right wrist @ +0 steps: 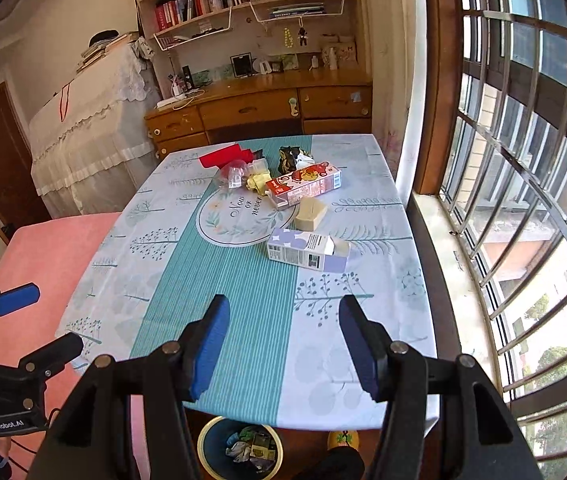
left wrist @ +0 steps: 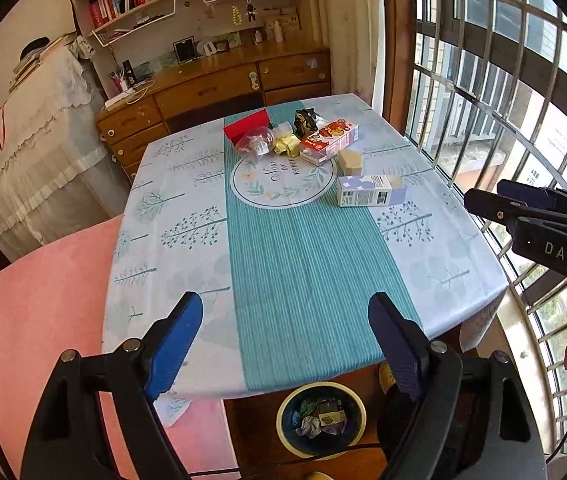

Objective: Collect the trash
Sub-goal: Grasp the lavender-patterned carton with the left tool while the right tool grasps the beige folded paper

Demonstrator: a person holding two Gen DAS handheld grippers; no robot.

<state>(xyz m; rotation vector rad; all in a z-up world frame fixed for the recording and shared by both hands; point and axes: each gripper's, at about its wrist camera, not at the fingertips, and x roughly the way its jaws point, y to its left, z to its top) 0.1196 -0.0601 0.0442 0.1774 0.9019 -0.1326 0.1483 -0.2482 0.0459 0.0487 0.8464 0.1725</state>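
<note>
A: Which hand goes for the lilac carton (right wrist: 308, 251)?

B: The right gripper (right wrist: 283, 346), I'd judge. Its 2 fingers stand apart, empty, with the carton ahead and slightly right, long axis running across them.

A: And the left gripper (left wrist: 285, 344)?

B: Also spread, empty; the carton lies farther ahead-right. The bin (left wrist: 283, 428) sits below the fingertips.

Two printed cartons (right wrist: 306, 254) (one red (right wrist: 303, 187)), one tan block (right wrist: 310, 213), one red box (right wrist: 223, 157), one bin (right wrist: 207, 446)
</note>
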